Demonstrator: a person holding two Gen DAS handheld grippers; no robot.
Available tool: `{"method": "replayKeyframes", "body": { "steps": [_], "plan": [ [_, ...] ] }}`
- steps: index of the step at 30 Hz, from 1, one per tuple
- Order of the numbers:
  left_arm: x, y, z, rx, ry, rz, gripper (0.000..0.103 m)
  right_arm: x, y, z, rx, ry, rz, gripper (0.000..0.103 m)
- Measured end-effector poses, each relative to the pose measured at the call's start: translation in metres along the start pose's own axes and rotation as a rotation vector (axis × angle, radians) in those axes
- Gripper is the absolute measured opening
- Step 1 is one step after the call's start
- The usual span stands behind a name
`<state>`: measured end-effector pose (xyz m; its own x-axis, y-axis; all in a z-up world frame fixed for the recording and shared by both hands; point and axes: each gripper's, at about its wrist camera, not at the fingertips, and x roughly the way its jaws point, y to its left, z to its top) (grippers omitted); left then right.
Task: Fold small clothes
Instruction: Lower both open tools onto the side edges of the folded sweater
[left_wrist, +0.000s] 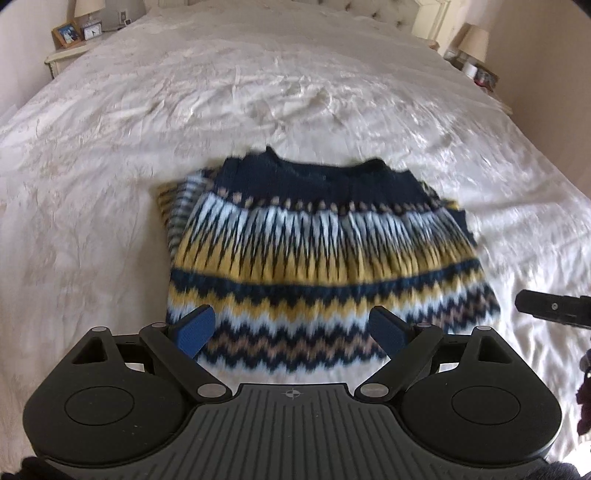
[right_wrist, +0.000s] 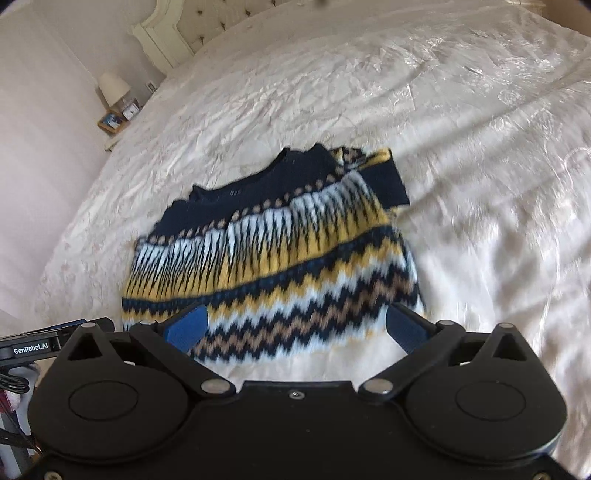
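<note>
The patterned knit sweater (left_wrist: 325, 258) lay folded on the bed (left_wrist: 110, 166), its long axis running left to right, straight ahead of both tools. The left tool (left_wrist: 291, 332) and right tool (right_wrist: 295, 328) gaped wide and empty above its near hem, about equally close.

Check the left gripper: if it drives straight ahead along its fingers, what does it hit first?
Most likely the folded sweater. The left gripper is open, its near hem lying between the blue fingertips. Height above the bedspread is unclear, so it might skim over the knit.
</note>
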<state>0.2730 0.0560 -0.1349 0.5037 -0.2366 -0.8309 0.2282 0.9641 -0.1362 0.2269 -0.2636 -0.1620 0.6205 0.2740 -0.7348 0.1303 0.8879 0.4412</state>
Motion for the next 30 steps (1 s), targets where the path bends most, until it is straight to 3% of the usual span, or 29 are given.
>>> {"method": "replayKeyframes", "body": {
  "steps": [8,14,22,27,30],
  "plan": [
    [0.032,-0.029,0.046,0.024,-0.012,0.042,0.091,0.037,-0.048,0.055,0.028,0.005,0.044,0.102],
    [0.07,-0.041,0.069,0.027,0.022,0.07,0.091,0.078,-0.083,0.083,0.044,0.077,0.071,0.102],
    [0.133,-0.035,0.088,0.021,0.099,0.116,0.091,0.136,-0.111,0.093,0.135,0.183,0.193,0.103],
    [0.175,-0.027,0.09,0.012,0.17,0.125,0.091,0.157,-0.119,0.094,0.172,0.191,0.236,0.103],
    [0.192,-0.025,0.087,0.014,0.195,0.127,0.099,0.16,-0.123,0.096,0.205,0.186,0.268,0.103]
  ]
}}
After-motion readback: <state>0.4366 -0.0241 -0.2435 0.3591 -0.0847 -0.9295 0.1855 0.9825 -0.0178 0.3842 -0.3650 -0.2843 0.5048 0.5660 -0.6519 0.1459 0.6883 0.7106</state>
